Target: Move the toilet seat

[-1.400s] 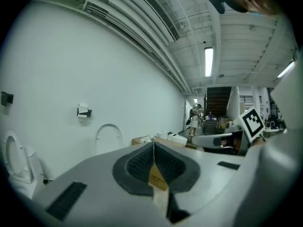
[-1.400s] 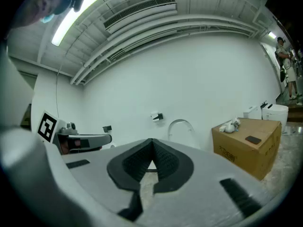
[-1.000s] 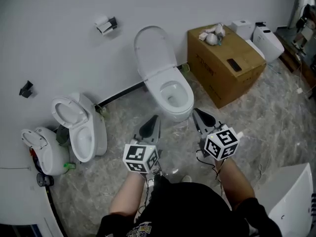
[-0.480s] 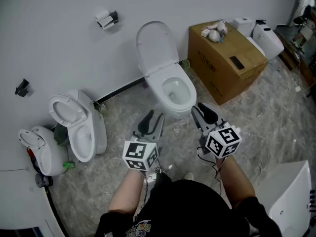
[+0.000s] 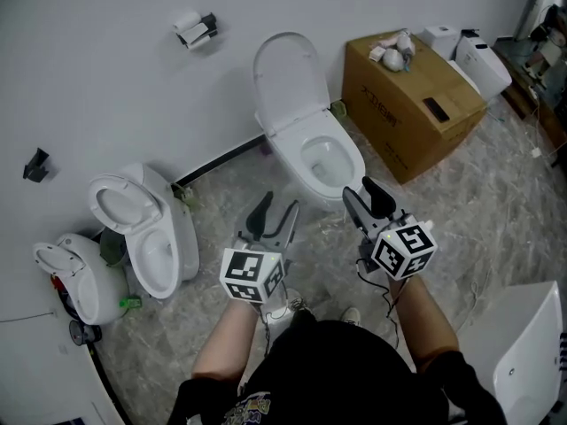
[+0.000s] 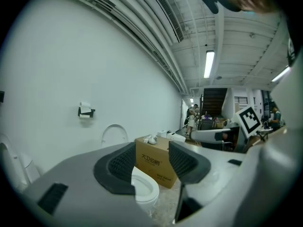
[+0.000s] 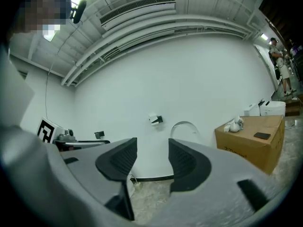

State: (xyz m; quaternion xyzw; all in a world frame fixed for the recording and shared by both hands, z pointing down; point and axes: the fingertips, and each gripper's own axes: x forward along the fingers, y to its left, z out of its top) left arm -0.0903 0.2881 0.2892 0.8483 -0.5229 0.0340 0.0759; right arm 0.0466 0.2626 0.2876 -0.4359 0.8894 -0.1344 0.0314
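Against the far white wall (image 5: 106,87), the white plastic toilet seat (image 5: 286,76) stood raised over the white ceramic bowl (image 5: 294,156). It leaned back almost to the wall, with the hinge at its low end and the rounded free edge at the top. Whether a separate ring lay on the rim of the bowl, I could not tell.

The left gripper (image 5: 273,212) and the right gripper (image 5: 359,193) were both on the near side of the bowl, apart from it, and pointed about level toward the toilet. The jaws of both had just been opening and stood apart, with nothing between them. A brown cardboard box (image 5: 403,104) stood to the right of the toilet, and a 2nd white toilet (image 5: 164,237) was further to the left.

The seat looked like hard, smooth plastic, so it was probably stiff, fairly light and a little slippery for the pads. As it turns on its hinge, the best hold seemed to be the thin free edge at the top, far from the hinge, where 1 gripper could pinch it. It should then be guided the whole way, because a released seat may fall and crack against the ceramic.
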